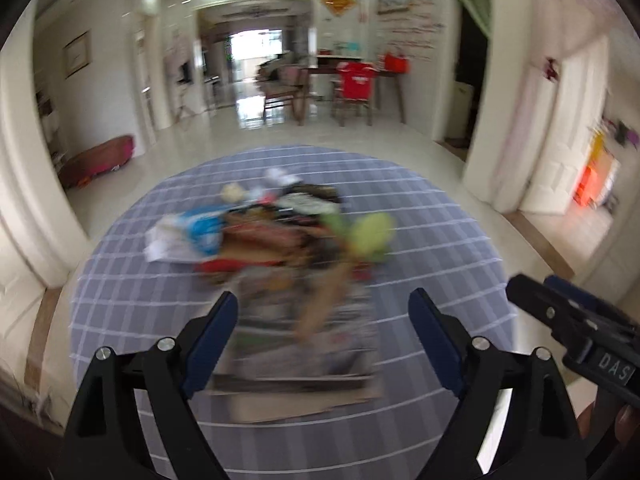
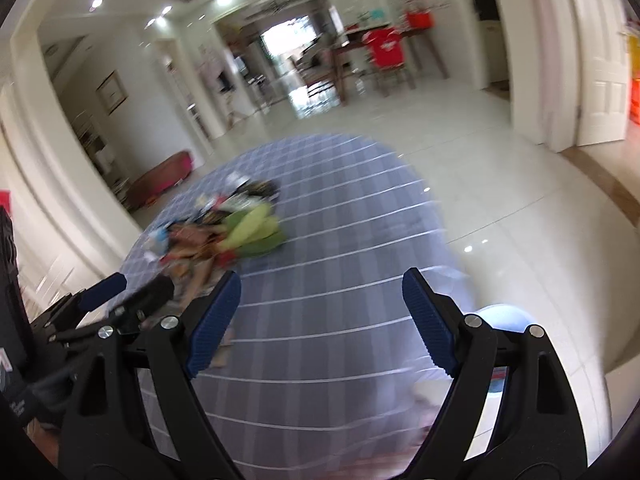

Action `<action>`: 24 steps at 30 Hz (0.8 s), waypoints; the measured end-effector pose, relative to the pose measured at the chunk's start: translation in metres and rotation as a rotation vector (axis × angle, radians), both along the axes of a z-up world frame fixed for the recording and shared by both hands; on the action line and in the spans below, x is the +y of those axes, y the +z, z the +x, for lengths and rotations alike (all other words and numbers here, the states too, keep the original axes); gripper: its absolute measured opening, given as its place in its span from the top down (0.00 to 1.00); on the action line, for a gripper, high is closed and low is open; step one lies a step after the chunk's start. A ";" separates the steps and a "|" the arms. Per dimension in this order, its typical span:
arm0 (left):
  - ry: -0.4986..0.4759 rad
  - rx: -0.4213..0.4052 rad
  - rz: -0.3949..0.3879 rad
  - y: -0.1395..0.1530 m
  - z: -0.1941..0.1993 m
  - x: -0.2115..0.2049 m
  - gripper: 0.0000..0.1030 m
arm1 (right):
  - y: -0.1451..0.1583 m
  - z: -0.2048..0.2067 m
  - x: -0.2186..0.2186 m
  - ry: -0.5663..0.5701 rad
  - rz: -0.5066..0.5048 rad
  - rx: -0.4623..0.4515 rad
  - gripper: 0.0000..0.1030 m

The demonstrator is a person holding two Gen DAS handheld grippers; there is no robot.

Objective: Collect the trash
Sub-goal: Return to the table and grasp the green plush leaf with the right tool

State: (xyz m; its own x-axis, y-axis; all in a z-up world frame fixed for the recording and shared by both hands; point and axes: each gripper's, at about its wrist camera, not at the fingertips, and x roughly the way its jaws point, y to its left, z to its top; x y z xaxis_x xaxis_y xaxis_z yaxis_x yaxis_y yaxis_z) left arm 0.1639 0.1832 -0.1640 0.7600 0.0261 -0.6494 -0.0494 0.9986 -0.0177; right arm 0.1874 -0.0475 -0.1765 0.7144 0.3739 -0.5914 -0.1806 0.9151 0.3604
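A blurred pile of trash (image 1: 280, 232) lies on a table with a blue-grey checked cloth (image 1: 432, 248): paper, wrappers, a green piece (image 1: 370, 236), a blue-and-white packet (image 1: 188, 232) and a flat printed sheet (image 1: 304, 344). My left gripper (image 1: 322, 312) is open and empty, above the near end of the pile. The pile also shows in the right wrist view (image 2: 224, 232), far left on the cloth (image 2: 340, 280). My right gripper (image 2: 322, 292) is open and empty over bare cloth, right of the pile. Each gripper shows at the edge of the other's view.
The table stands in a tiled hall. A dining table with chairs and a red shirt (image 1: 354, 80) is far behind. A white door (image 2: 600, 92) stands at the right. A brown and pink cushion (image 1: 100, 160) lies on the floor at the left.
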 end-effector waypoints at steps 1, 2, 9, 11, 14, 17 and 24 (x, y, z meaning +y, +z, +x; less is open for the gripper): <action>0.018 -0.002 -0.007 -0.003 -0.002 0.014 0.17 | -0.003 0.002 0.012 0.019 -0.006 0.009 0.21; 0.040 0.001 -0.015 -0.007 -0.002 0.026 0.17 | -0.006 0.003 0.019 0.031 -0.010 0.015 0.21; 0.056 0.085 -0.231 -0.045 0.008 0.085 0.17 | -0.025 0.013 0.071 0.095 -0.019 0.072 0.21; 0.040 0.107 -0.245 -0.056 0.013 0.085 0.18 | -0.032 0.014 0.078 0.105 -0.021 0.092 0.21; 0.007 0.133 -0.252 -0.067 0.021 0.082 0.29 | -0.043 0.020 0.087 0.107 -0.022 0.123 0.21; -0.015 0.141 -0.285 -0.073 0.024 0.084 0.41 | -0.048 0.023 0.090 0.103 -0.018 0.133 0.21; -0.077 0.074 -0.337 -0.059 0.012 0.082 0.89 | -0.040 0.024 0.082 0.070 0.029 0.089 0.20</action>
State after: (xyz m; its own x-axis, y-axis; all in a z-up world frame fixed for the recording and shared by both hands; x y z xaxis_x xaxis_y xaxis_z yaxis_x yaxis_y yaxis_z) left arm 0.1757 0.2656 -0.2234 0.7024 -0.2541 -0.6649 0.0120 0.9382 -0.3458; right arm 0.2111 0.0345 -0.2165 0.6315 0.4386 -0.6394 -0.2100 0.8905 0.4036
